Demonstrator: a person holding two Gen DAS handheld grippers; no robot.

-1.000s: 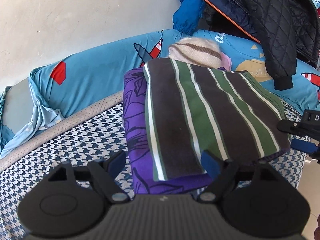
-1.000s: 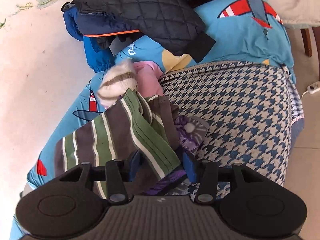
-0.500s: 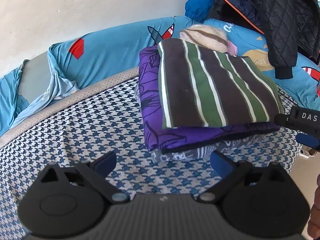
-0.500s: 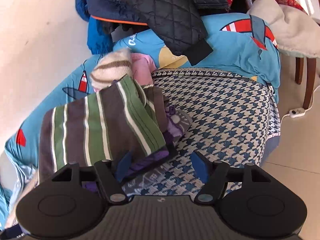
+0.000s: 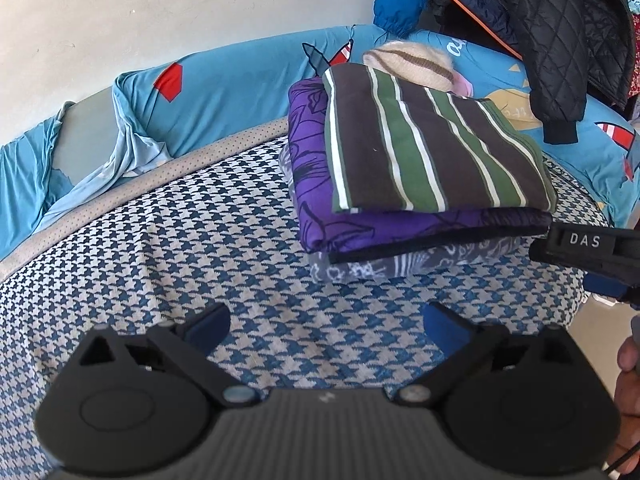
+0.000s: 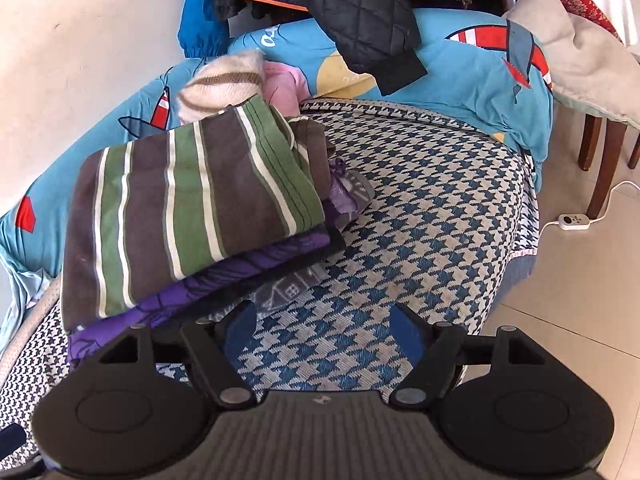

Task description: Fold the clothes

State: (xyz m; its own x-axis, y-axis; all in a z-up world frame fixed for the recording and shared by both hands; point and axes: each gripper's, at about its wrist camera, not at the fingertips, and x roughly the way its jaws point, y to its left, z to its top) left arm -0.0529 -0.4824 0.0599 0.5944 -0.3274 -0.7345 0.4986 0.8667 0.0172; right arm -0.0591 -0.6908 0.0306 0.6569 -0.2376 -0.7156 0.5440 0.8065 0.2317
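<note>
Garments, three folded, are sitting stacked: striped shirt [image 5: 432, 148] topmost. I'm holding left gripper [image 5: 326, 326] and right gripper [image 6: 320, 332], jaws just opening wide, empty, over bare houndstooth bed [image 5: 180, 240].

Bright, even daylight, soft shadows — sharp centres, strong fisheye bending and dark corners.

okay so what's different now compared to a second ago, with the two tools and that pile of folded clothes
Both tools let go and backed away from the pile. The left tool and right tool have just been opening, with nothing between the jaws now. The striped shirt stayed folded on the purple garment.
</note>
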